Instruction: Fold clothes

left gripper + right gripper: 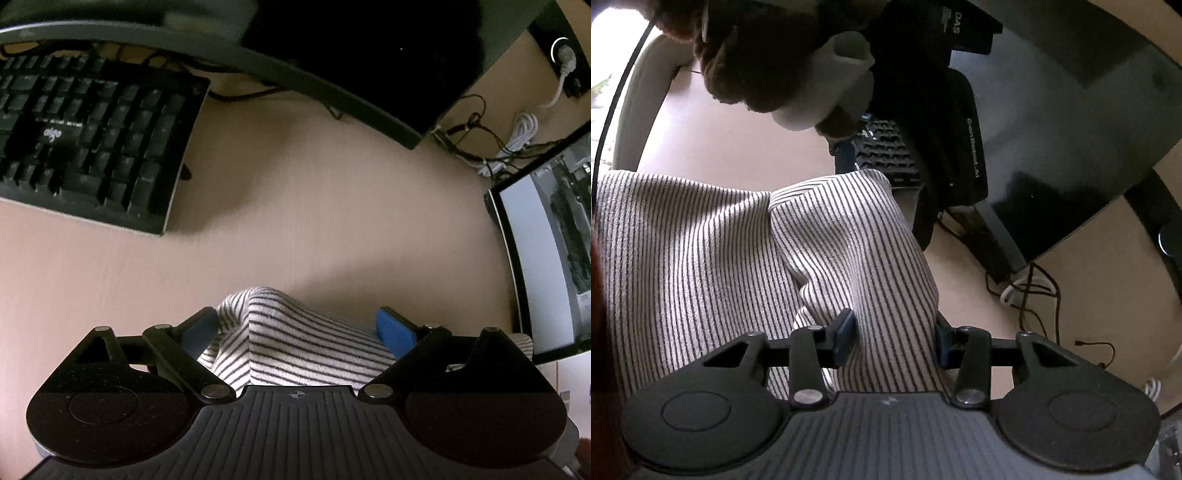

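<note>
Lying on the pale desk (295, 221), the striped garment (701, 258) is only partly folded. On the left, the keyboard (92, 140) sits near the far edge of the desk. The left gripper (297, 328) stands wide, a hump of cloth between its pads but not pressed. The right gripper (895, 332) is narrowed on a bunched fold, holding it. I judge that the fold is in progress; flattening and further folds remain.
</note>
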{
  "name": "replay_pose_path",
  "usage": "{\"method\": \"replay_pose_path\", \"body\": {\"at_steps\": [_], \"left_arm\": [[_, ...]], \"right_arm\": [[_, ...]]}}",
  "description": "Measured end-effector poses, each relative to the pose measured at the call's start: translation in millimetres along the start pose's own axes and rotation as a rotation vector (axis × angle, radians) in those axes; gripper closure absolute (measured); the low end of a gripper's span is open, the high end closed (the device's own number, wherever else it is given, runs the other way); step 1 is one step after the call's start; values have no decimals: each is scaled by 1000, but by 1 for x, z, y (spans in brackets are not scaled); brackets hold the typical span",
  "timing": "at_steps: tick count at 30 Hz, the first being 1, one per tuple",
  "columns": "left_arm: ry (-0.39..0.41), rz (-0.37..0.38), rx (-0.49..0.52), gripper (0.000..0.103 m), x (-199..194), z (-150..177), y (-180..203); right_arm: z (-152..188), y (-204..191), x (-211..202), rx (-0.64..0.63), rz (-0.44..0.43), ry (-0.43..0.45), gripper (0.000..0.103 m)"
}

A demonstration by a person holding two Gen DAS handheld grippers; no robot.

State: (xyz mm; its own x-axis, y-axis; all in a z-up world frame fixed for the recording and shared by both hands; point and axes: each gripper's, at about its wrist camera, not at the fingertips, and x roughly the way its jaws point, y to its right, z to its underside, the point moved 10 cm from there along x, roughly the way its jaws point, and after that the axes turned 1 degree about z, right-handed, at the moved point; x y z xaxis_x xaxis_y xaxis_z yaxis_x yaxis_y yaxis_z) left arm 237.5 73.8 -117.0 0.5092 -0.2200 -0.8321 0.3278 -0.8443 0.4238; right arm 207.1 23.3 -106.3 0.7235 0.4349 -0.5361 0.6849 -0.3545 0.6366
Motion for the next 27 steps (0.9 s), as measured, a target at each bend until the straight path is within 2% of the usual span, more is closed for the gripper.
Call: {"method": "replay_pose_path", "body": {"at_steps": [1,2,5,9,11,12,14,17,19,24,27], "left_arm": [[-2,-9,-15,8,1,1,-2],[1,-16,-21,12,3,3,-4],[26,-45,32,30,4,9,-2],[48,-77,104,35,3,18,3],[53,-83,120,35,1,21,3],[58,-84,129,35,-1,23,3],[67,-87,142,35,-4,27,3],[73,-80,137,35,-8,32,2],[67,-65,114,35,-9,32,-1],[43,-46,83,36,-3,28,-3],[37,-25,57,37,-1,25,-4]], "right_arm": [[-1,-2,-1,1,1,-2,60],[-2,-3,-2,5,1,-4,60],[-2,3,-7,81,-25,-21,60],[3,47,-10,431,-151,-87,58],[13,82,-15,662,-191,-124,44],[20,103,-21,788,-184,-131,42],[37,140,-32,989,-135,-149,31],[77,173,-46,1205,-28,-235,28],[97,174,-48,1279,-4,-288,28],[120,130,-12,1496,-180,-368,30],[122,117,2,1461,-161,-376,38]]}}
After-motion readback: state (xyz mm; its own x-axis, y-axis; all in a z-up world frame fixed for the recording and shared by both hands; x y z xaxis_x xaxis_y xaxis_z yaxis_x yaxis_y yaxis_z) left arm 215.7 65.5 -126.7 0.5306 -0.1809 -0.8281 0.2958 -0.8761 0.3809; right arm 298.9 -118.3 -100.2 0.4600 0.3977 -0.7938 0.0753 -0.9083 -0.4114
